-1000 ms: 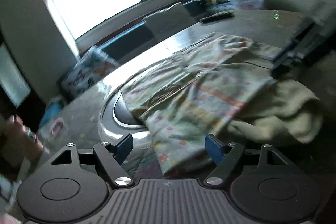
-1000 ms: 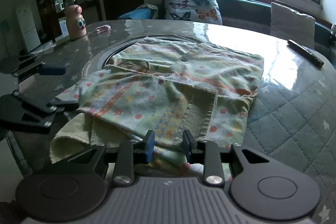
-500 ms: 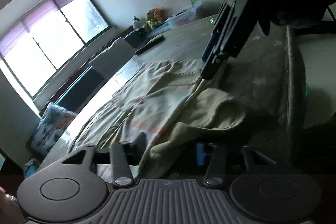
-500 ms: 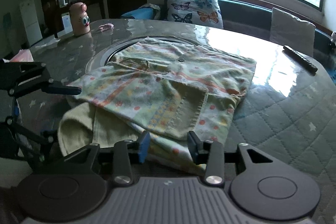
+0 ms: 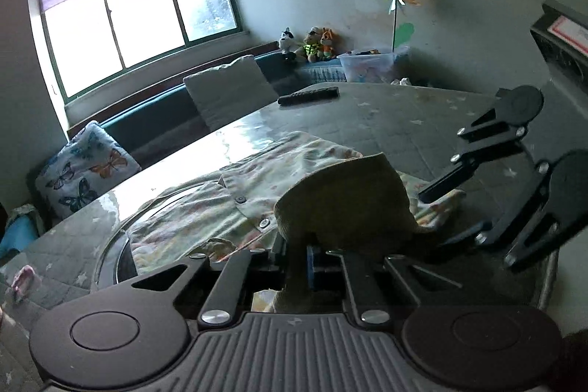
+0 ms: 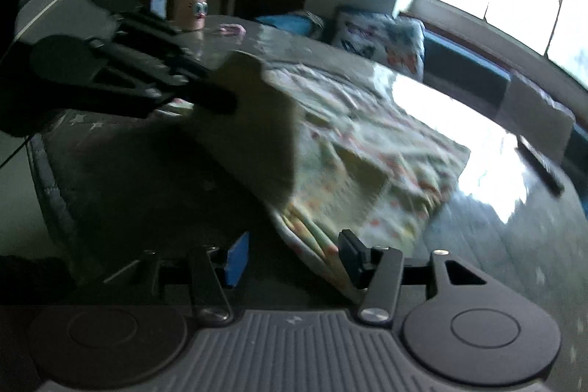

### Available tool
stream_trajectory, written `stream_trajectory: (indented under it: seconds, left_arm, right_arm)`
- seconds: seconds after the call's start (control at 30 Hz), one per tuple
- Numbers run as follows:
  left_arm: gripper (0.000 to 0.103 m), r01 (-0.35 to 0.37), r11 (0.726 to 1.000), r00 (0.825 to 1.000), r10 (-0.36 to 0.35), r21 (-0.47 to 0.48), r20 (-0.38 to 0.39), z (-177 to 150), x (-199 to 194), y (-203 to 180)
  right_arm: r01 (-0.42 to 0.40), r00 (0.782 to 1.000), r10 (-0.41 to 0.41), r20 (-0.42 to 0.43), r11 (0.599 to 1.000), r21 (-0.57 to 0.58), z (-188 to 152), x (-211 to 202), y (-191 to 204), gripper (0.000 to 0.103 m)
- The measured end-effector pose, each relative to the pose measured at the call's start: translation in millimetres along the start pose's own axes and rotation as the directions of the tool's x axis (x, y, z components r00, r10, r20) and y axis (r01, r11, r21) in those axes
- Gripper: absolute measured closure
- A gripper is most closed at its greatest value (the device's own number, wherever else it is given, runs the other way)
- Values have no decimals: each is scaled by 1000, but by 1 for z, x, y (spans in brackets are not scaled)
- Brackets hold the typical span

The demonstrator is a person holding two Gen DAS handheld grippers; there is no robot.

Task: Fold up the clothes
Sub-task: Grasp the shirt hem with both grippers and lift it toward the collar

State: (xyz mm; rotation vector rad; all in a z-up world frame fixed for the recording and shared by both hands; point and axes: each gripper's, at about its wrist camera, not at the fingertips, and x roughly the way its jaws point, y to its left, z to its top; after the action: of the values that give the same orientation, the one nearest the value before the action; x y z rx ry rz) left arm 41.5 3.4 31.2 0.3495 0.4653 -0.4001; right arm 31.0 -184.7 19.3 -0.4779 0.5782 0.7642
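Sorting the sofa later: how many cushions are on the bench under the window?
2: a butterfly cushion at the left end, a plain grey cushion further right. Others may be hidden.

A patterned garment (image 5: 228, 208) lies on the table (image 5: 397, 112), a cushion (image 5: 84, 171) behind it.

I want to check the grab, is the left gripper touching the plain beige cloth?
Touching. In the left wrist view the left gripper is shut on the beige cloth, the fabric pinched between its fingers and lifted above the patterned shirt.
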Motion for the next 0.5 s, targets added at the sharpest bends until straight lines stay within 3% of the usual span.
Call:
stream_trajectory:
  seconds: [0.13,0.17,0.2,0.27,0.4,0.5]
  left_arm:
    - [92,4,1000,1000,-4,-11,-6,-1,0,2]
    - [91,5,1000,1000,-5,-11,-9,-3,-2,2]
    - [89,5,1000,1000,-5,-12,-11,-5,-4,2]
    - [87,4,1000,1000,-4,-4,-15,-10,-11,1]
    - [62,-29,999,999,30,45,-22,-25,-25,-3]
    - [53,-71,994,997,73,83,-31,-37,-32,-6]
  right_arm:
    - [-7,1000,7,19,1000,-12,10,16,4,55]
    - [-15,1000,15,17,1000,0,12,18,3,62]
    - [-24,1000,24,15,1000,18,13,19,0,77]
    - [-42,999,41,10,998,53,17,20,-4,83]
    - [-74,997,74,9,990,123,25,22,-14,90]
    - [-87,996,82,35,981,171,32,17,-24,93]
